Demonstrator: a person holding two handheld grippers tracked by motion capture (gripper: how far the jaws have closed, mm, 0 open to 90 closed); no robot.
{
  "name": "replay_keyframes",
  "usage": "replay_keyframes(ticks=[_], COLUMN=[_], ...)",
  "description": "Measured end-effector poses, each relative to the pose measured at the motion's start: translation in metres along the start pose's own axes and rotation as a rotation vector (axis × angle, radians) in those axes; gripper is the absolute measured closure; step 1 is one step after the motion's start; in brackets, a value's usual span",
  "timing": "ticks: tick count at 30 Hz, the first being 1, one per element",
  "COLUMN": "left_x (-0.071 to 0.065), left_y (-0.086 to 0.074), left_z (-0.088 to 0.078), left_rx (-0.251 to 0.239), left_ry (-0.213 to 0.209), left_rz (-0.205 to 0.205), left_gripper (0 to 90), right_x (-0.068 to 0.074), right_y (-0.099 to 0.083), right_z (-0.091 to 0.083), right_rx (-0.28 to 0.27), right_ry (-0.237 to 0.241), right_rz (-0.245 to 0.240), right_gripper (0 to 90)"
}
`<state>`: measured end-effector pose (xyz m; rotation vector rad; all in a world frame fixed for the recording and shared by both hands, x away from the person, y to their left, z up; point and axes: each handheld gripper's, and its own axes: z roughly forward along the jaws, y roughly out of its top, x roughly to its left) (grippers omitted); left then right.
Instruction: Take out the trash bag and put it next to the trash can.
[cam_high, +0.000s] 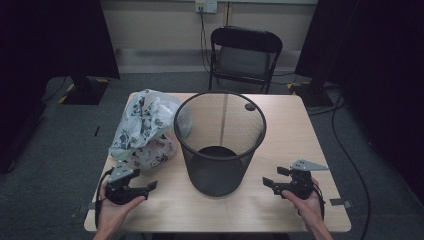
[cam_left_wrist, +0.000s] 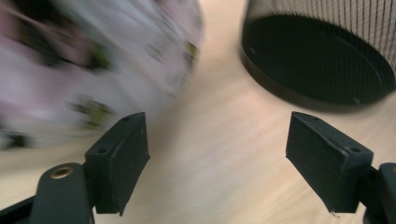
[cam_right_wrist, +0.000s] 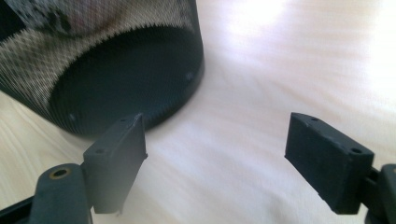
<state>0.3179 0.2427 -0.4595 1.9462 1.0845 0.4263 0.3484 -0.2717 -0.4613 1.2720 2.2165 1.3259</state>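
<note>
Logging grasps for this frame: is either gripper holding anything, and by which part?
Nothing is held. The left gripper and right gripper both have their jaws apart over bare wooden table, beside the black mesh wastebasket and printed plastic bag.

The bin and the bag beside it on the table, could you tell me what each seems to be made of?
The bin looks like black metal mesh with a solid base: you see through its fine grid wall. The bag seems thin, glossy plastic film, crinkled and printed with dark patterns.
</note>
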Motion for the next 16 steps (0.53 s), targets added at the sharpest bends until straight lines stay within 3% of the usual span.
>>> replay_keyframes(ticks=[3, 6, 8, 10, 11, 14, 16], left_x=[-0.009, -0.013, -0.016, -0.017, -0.018, -0.021, -0.021], left_y=[-0.007, -0.011, -0.014, -0.015, -0.016, -0.015, -0.016], left_z=[0.017, 0.027, 0.033, 0.037, 0.040, 0.043, 0.044], left_rx=[0.062, 0.089, 0.137, 0.157, 0.170, 0.166, 0.157], left_ry=[-0.026, -0.015, -0.001, 0.013, 0.008, 0.021, 0.016], left_rz=[0.019, 0.041, 0.086, 0.118, 0.112, 0.123, 0.112], left_gripper=[22.0, 22.4, 21.8, 21.8, 21.7, 19.0, 19.2], right_x=[0.001, 0.004, 0.006, 0.008, 0.009, 0.011, 0.010], right_y=[-0.009, -0.015, -0.017, -0.018, -0.018, -0.020, -0.021], right_z=[0.006, 0.014, 0.018, 0.020, 0.021, 0.022, 0.023], right_rx=[0.029, 0.067, 0.090, 0.104, 0.109, 0.124, 0.134], right_ry=[-0.015, -0.028, -0.027, -0.048, -0.059, -0.125, -0.136], right_rz=[0.009, 0.000, 0.002, -0.028, -0.037, -0.080, -0.077], right_gripper=[19.3, 19.3, 19.2, 19.1, 18.8, 17.8, 17.7])
